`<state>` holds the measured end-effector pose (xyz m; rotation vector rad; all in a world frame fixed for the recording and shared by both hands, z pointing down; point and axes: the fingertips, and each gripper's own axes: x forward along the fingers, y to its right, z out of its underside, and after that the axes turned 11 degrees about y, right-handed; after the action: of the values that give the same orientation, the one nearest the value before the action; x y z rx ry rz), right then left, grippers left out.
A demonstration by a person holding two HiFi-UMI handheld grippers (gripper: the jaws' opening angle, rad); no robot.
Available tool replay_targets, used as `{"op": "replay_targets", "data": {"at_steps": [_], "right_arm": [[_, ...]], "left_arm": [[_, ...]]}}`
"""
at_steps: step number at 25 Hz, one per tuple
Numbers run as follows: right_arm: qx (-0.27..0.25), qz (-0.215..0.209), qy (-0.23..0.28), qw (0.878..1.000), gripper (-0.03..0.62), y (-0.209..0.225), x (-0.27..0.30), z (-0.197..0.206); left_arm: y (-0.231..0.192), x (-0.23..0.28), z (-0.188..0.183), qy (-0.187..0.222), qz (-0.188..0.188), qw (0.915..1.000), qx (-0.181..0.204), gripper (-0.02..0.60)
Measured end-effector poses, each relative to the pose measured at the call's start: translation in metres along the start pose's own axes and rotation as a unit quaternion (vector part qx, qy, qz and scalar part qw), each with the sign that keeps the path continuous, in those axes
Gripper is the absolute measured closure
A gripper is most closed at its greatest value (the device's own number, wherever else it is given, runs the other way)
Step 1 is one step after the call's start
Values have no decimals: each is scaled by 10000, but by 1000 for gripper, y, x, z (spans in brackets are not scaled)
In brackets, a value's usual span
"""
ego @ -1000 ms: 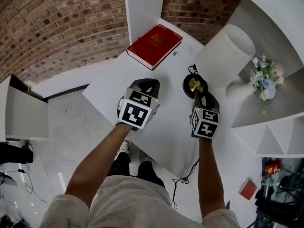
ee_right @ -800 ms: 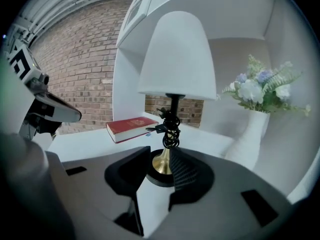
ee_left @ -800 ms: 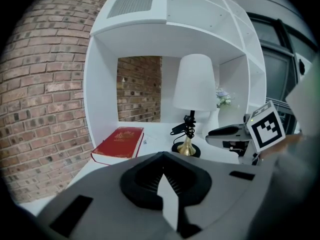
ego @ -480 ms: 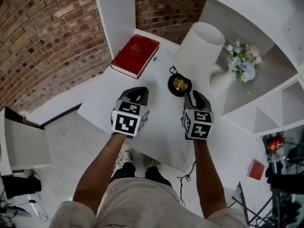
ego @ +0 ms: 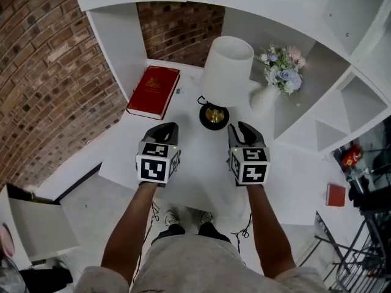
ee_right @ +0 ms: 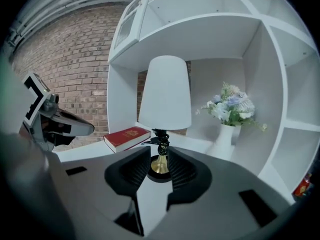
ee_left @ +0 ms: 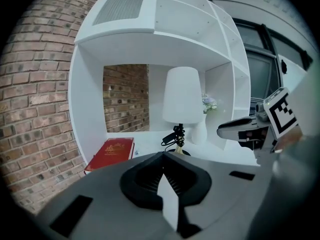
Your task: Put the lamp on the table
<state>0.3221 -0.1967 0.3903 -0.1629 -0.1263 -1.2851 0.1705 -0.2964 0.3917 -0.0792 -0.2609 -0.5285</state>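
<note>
In the head view, the lamp (ego: 226,72) stands upright on the white table (ego: 195,170), inside the shelf alcove at about 12 o'clock from both grippers; a red book (ego: 153,91) lies at 10 o'clock and a vase of flowers (ego: 278,73) at 2 o'clock. The left gripper (ego: 166,127) and right gripper (ego: 242,129) hover short of the lamp's base, touching nothing. In the left gripper view, the jaws are pressed together with nothing between them, and the lamp sits well beyond them. In the right gripper view, the jaws stand apart and empty, the brass base and its wound cord (ee_right: 161,139) showing through the gap. The placing step looks done. The next move is probably to draw both grippers straight back towards 6 o'clock, clear of cord and shade.
</note>
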Motion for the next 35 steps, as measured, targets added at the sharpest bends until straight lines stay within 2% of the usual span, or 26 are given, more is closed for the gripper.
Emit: {"op": "replay_targets", "data": {"at_steps": [16, 22, 27, 31, 35], "right_arm": [[100, 320, 161, 9993, 491, 4, -34, -29], [128, 555, 199, 9982, 525, 6, -42, -32], [164, 687, 247, 9972, 540, 10, -46, -36], [220, 739, 293, 9966, 582, 11, -49, -39], [275, 780, 316, 9961, 591, 13, -50, -39]], "left_arm": [[-1, 4, -29, 185, 506, 9977, 421, 586], [0, 9, -38, 264, 632, 9951, 718, 586], [-3, 10, -44, 333, 679, 9951, 637, 586], [-5, 10, -47, 383, 735, 9951, 535, 586], [-3, 11, -50, 418, 789, 9943, 589, 586]]}}
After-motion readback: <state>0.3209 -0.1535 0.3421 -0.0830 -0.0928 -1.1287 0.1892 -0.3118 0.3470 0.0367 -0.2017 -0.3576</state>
